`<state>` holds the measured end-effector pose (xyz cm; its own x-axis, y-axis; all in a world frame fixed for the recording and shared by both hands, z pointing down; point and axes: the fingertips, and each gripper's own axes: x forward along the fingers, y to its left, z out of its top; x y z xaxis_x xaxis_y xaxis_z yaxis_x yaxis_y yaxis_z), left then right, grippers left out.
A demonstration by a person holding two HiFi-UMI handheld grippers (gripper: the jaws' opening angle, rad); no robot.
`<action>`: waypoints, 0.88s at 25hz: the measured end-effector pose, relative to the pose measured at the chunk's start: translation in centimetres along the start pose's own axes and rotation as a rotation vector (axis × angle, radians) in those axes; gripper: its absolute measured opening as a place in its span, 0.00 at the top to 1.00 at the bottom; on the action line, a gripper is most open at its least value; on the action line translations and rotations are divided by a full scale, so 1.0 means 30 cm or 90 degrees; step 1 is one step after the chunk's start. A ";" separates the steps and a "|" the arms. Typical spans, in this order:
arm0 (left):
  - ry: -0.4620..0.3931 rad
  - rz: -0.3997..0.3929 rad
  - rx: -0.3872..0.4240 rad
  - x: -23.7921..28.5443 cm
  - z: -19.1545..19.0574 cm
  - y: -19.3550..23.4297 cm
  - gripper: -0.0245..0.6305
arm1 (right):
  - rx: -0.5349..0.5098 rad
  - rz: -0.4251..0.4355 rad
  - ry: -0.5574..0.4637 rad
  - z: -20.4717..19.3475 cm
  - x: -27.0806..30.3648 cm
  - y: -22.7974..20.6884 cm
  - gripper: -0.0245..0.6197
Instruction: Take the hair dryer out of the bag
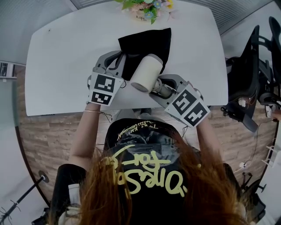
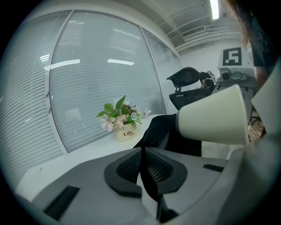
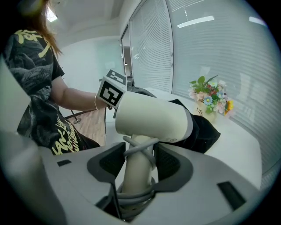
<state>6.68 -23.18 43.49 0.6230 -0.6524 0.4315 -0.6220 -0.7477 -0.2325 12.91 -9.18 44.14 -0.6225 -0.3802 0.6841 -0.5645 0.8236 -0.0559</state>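
- Beneath the bag (image 1: pixel 153 41), a white table (image 1: pixel 66 66).
- At the bag's mouth, the cream hair dryer (image 1: pixel 146 72), mostly clear of it!
- Right of the bag, right tool (image 3: pixel 138 165) clamps the dryer's cord-wrapped handle.
- Left of the bag, left tool (image 2: pixel 143 168) pinches black fabric.
- Beyond the bag, a flower pot (image 1: pixel 147 11).

A rounded white bench (image 1: pixel 66 66) carries a small cream pot of pink and blue flowers with green leaves (image 2: pixel 123 125) at its far edge, before tall windows with pale slatted blinds (image 2: pixel 88 79), while a black office chair (image 1: pixel 250 83) stands off to the right on the wood-plank floor (image 1: pixel 48 136).
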 end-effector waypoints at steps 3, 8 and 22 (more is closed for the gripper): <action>0.002 0.004 0.012 0.002 -0.004 -0.016 0.93 | 0.005 -0.007 -0.021 0.017 -0.033 -0.006 0.64; 0.003 0.007 0.025 0.001 -0.001 -0.038 0.93 | 0.010 -0.022 -0.043 0.040 -0.080 -0.029 0.64; 0.015 -0.011 0.112 -0.006 0.011 -0.102 0.93 | 0.009 -0.046 -0.092 0.164 -0.140 -0.079 0.64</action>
<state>8.62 -20.82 43.85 0.6208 -0.6373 0.4566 -0.5166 -0.7706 -0.3732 14.19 -11.60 37.83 -0.6512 -0.4957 0.5747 -0.6173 0.7864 -0.0212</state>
